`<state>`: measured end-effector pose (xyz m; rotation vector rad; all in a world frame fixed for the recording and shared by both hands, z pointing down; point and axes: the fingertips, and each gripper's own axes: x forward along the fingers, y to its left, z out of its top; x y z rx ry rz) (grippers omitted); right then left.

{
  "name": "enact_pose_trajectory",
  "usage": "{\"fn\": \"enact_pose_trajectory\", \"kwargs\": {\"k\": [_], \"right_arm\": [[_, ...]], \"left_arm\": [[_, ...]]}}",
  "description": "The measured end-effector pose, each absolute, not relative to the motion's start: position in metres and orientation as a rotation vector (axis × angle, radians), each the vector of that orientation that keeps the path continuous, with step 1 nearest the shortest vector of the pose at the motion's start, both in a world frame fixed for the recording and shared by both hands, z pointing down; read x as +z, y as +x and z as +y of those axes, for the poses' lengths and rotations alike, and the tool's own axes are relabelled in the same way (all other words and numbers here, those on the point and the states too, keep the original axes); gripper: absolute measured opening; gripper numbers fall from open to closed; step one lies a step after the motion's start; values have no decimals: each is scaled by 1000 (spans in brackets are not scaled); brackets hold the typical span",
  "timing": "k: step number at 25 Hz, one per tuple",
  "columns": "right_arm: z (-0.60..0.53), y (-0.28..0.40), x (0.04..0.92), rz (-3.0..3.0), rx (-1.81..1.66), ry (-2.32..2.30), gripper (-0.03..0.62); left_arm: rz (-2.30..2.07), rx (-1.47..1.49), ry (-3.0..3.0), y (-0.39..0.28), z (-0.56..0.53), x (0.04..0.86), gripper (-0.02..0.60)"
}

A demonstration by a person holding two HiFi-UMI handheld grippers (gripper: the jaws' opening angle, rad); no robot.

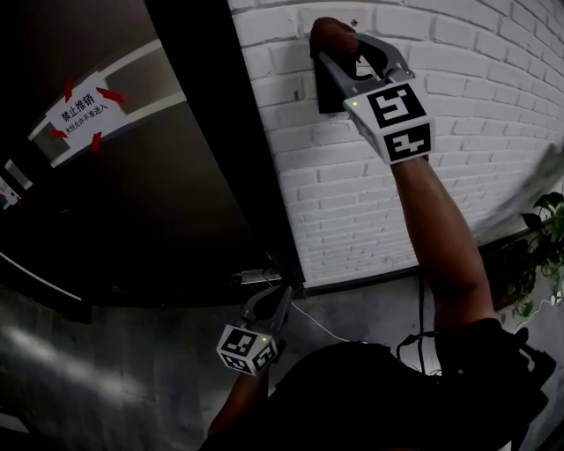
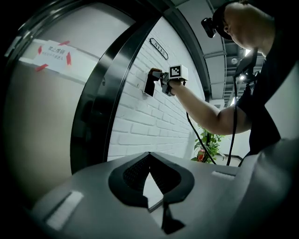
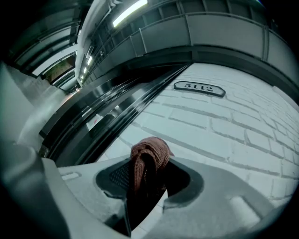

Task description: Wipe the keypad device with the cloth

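Right gripper (image 1: 333,55) up at twelve o'clock, pinching the rust-brown knitted cloth (image 3: 150,154) against the dark wall-mounted keypad device (image 1: 321,93). It looks soft, light and floppy, so best gripped deep in the wad. Left gripper (image 1: 275,304) hangs at six, jaws together, empty.

Your head view is dim: the dark door (image 1: 150,203) swallows detail while the white brick wall (image 1: 476,167) reads bright. Both gripper views bend strongly at the edges, with black corners. A ceiling light strip (image 3: 126,11) glares overhead.

Cloth (image 3: 149,156) clamped between jaws
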<state>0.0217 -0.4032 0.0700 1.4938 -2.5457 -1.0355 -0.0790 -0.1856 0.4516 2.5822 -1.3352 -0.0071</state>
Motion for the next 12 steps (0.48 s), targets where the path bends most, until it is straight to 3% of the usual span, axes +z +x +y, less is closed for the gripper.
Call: {"fn": "enact_pose_trajectory", "kwargs": {"k": [12], "right_arm": [[-405,28,103,-2550,-947,1562,146]], "left_arm": [[-1282,19,2605,-74,-181,457,17]]}}
